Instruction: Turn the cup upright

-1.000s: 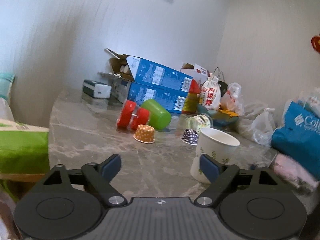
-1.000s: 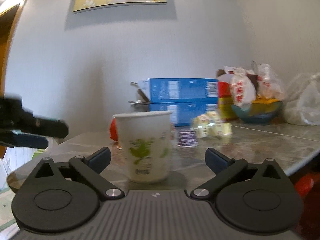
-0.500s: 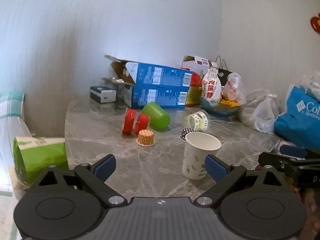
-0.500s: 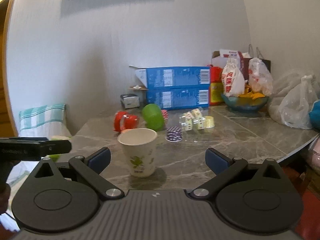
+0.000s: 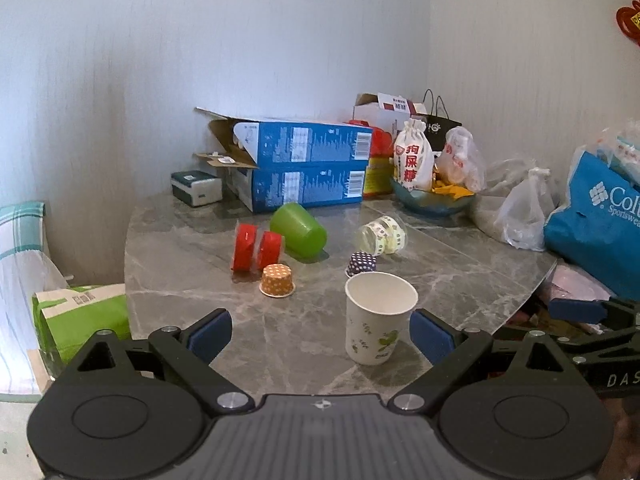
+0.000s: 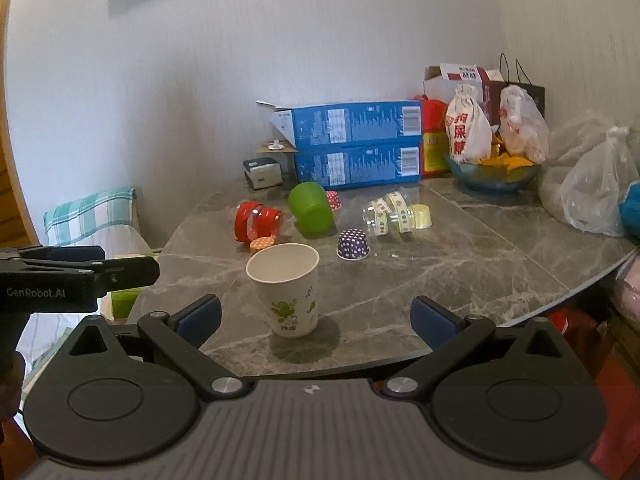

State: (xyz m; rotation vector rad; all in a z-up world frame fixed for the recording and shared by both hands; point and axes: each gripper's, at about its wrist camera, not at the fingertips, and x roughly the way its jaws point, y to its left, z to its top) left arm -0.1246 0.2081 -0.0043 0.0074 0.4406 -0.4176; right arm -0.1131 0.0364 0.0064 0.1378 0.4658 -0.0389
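Cup upright on table, just ahead of our left tongs and right tongs. Both wide open, holding nothing. Boxes behind cup, by wall.

Black left gripper w/ blue pads, silver screws, ribbed body.
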